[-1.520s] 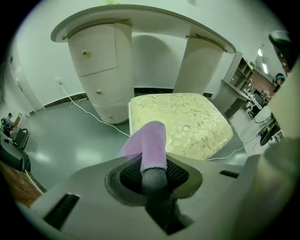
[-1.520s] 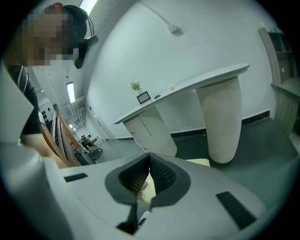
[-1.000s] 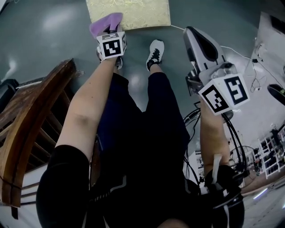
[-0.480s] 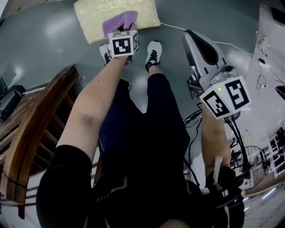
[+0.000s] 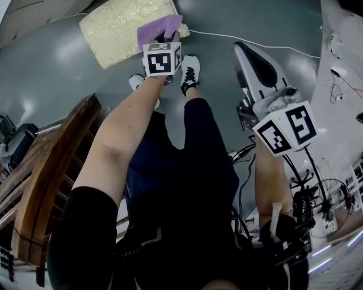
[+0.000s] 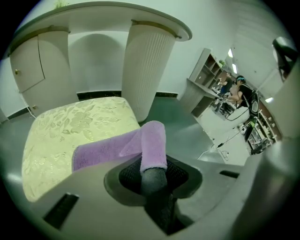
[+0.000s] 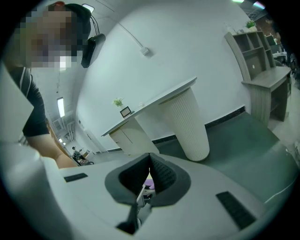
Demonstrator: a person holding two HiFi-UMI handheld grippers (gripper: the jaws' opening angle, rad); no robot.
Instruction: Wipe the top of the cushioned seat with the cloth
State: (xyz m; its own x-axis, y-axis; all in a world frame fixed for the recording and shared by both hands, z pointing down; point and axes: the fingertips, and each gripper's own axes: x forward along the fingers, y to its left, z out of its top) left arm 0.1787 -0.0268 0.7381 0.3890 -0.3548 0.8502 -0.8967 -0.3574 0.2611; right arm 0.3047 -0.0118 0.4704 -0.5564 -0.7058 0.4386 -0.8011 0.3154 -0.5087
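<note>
Reached further out with the left claw (image 5: pixel 164 37) since half a second ago, sliding the cloth (image 5: pixel 159 26) along the near edge of the cushioned seat (image 5: pixel 116 28) toward its right corner. Grips a rolled fold of that cloth tight between both pads, with the rest trailing flat to the left across the seat top. Soft lilac terry, thick and fuzzy, against pale cream-yellow brocade with a raised floral pattern; a squarish pad with rounded corners, lying low on the smooth grey-green floor (image 5: pixel 62 68). Holds the right claw (image 7: pixel 148 180) back at the person's right side, well apart from seat and cloth, pads drawn together at the tips with nothing between. Dark ribbed rubber on those pads, white moulded plastic around them. Curved brown wooden chair (image 5: pixel 51 170) at the left, and a white shoe (image 5: pixel 190 69) with black laces just short of the seat. Only from the head view: both marker cubes, bare forearms, dark clothing. Only from the left gripper view: the pinched fold up close, and a white fluted column (image 6: pixel 146 65) behind the seat under a curved bench (image 6: pixel 112 14) top. Only from the right gripper view: a small plant (image 7: pixel 117 102) and a picture frame (image 7: pixel 125 111) standing on that bench
</note>
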